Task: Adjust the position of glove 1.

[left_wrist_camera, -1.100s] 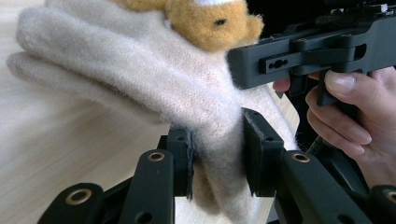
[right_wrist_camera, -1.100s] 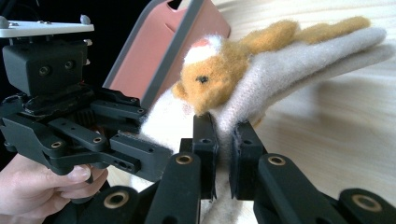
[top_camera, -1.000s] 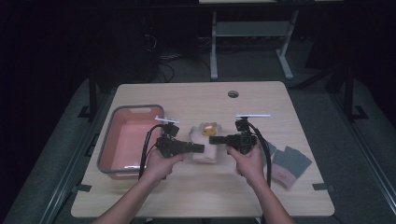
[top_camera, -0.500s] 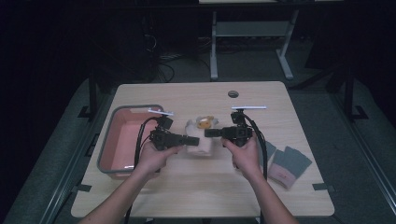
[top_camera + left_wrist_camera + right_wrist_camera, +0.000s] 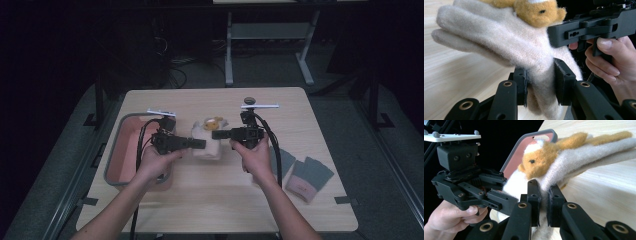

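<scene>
Fingers of both grippers pinch cream glove (image 5: pixel 524 47) | pink bin (image 5: pixel 131 150) beside

Glove (image 5: pixel 506 47) cuff — behind claw jaws

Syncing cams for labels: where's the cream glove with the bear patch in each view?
High view: cream glove at table centre, between the left gripper and the right gripper.
Left gripper view: fills the upper middle, its edge pinched between the jaws at bottom centre.
Right gripper view: runs from centre to upper right, clamped at bottom centre.
Shared landmark: the orange bear patch on the glove.
</scene>
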A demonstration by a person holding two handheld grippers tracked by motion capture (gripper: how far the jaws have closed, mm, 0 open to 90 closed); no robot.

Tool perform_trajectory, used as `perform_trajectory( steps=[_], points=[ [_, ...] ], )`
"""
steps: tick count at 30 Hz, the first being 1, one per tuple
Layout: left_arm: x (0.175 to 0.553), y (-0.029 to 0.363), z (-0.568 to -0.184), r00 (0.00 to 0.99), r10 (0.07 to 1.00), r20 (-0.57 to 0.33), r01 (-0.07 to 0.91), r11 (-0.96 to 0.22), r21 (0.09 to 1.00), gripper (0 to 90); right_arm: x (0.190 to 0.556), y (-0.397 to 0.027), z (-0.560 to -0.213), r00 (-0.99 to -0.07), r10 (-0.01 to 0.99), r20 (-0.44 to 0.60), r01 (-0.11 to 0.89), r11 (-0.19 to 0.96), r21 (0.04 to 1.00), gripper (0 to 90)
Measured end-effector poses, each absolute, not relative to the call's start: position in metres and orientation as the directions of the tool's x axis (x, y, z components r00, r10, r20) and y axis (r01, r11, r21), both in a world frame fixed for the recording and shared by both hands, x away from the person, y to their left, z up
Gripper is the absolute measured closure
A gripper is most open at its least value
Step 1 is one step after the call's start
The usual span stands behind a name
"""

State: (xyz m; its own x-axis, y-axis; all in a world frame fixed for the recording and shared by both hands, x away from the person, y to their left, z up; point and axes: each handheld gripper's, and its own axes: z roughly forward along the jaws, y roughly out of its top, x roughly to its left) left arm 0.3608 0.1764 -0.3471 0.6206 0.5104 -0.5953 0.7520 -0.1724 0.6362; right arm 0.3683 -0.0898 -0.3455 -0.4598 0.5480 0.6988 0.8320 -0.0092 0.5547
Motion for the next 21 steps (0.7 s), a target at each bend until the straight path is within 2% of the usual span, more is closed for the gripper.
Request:
perform_trajectory(
  steps=[21],
  points=[
    [0.362, 0.206, -0.331, 0.617, 0.521, -0.589, 0.747, -0.153, 0.647, 66.9, 0.377, -0.061, -0.33, -0.497, 0.523, 0.692, 0.819, 0.019, 0.574, 82.7]
  ],
)
